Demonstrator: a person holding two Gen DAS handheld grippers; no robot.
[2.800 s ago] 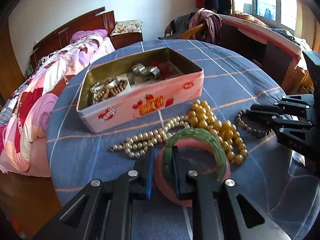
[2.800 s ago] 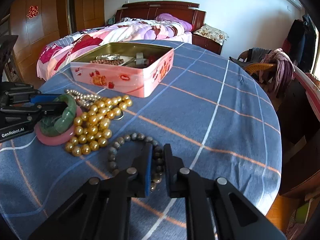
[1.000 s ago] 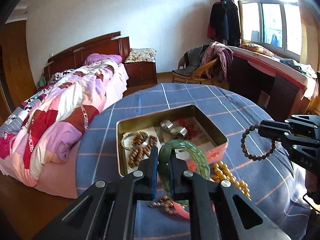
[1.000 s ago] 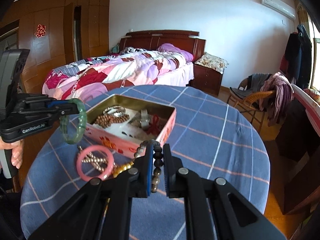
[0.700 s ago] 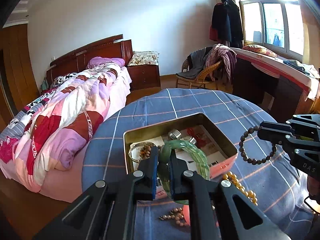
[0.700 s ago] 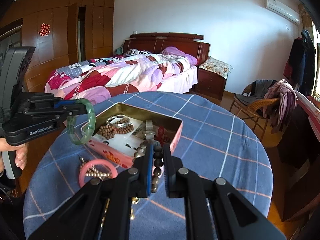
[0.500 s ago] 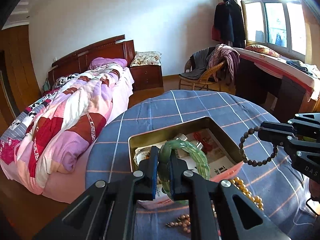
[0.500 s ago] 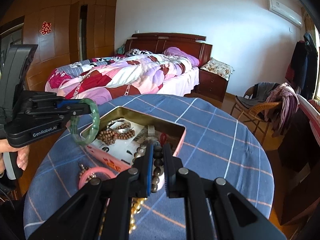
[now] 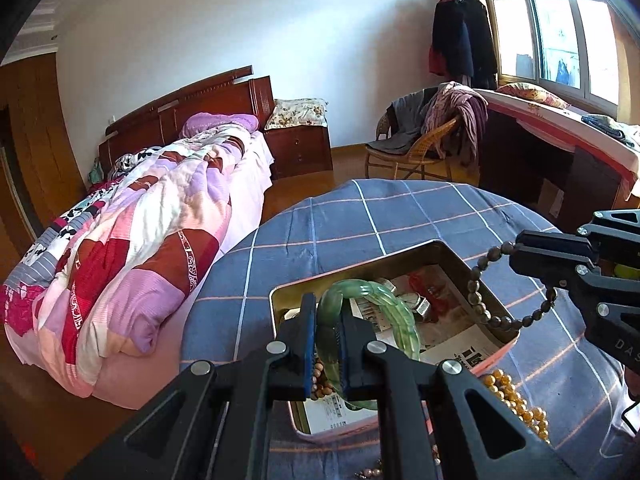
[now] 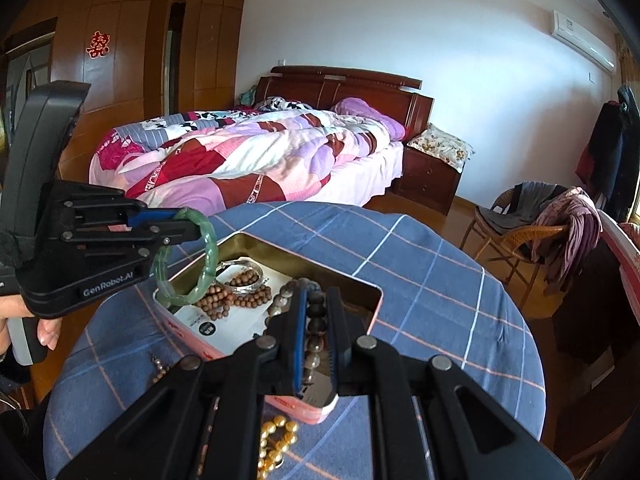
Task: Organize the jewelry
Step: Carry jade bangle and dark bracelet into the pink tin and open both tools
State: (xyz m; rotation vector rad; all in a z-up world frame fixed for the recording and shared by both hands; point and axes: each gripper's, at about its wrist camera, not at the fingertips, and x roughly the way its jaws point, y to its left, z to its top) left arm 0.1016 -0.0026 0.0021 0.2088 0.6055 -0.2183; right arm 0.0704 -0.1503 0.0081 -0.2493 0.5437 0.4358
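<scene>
My left gripper is shut on a green jade bangle, which hangs above the left part of the open pink tin. From the right wrist view the same bangle dangles over the tin's near-left corner. My right gripper is shut on a dark beaded bracelet; that bracelet hangs as a loop over the tin's right rim. Inside the tin lie brown wooden beads, a silver bangle and papers.
Gold beads lie on the blue checked tablecloth in front of the tin. A bed with a patchwork quilt stands left of the round table; a wicker chair with clothes stands behind it. A hand holds the left gripper's handle.
Both grippers have moved forward across the table with their bracelets, so the green bangle and the dark bracelet now hang over the tin instead of in front of it.
</scene>
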